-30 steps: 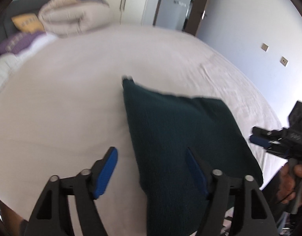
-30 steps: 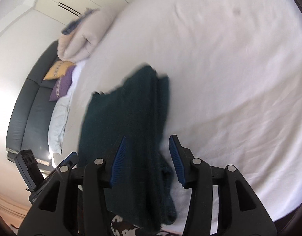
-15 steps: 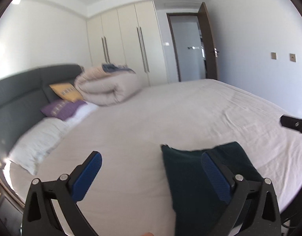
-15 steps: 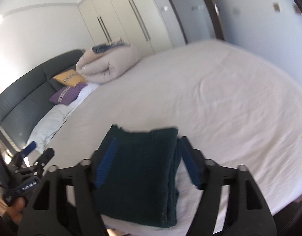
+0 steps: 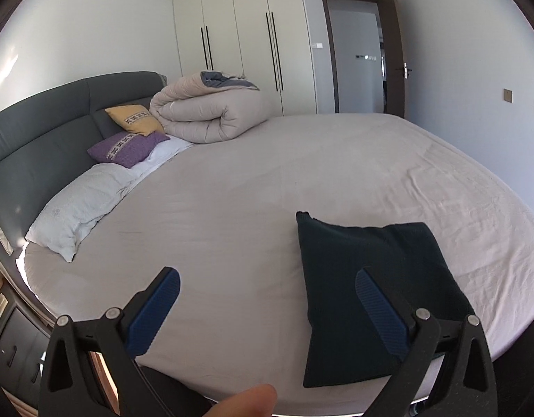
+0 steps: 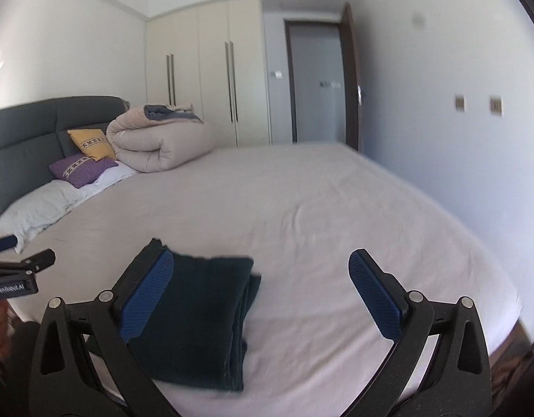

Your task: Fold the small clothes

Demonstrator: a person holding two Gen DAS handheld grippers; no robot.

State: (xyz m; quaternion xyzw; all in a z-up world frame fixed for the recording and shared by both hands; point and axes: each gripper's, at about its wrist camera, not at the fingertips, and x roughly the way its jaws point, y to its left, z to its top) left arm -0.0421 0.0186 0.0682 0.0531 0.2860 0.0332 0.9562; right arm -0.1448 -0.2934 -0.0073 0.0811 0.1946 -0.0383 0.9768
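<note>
Left gripper (image 5: 267, 307) hangs above the near edge of the bed (image 5: 253, 187), its blue-padded jaws spread wide with nothing between them; only bare sheet shows in the gap, and a fingertip (image 5: 248, 402) pokes in at the bottom of that view. On the far left, a dark headboard (image 5: 34, 139) runs along the bed, with a white pillow (image 5: 79, 205) against it, then a purple cushion (image 5: 126, 144) and a yellow cushion (image 5: 135, 120) further back. Next to those sits a rolled beige duvet (image 5: 208, 114), and behind it stand cream wardrobes (image 5: 246, 34) and a doorway (image 5: 357, 55). To the right of the left gripper lies the folded dark green cloth (image 5: 374, 285), flat on the sheet near the bed's front edge, its stacked layers showing along its right side in the right wrist view. Right gripper (image 6: 260, 292) hovers over that cloth, its jaws opening and clear of the fabric: the cloth lies below and behind its left pad, touching neither. The sheet to the right of the cloth is lightly wrinkled.
</note>
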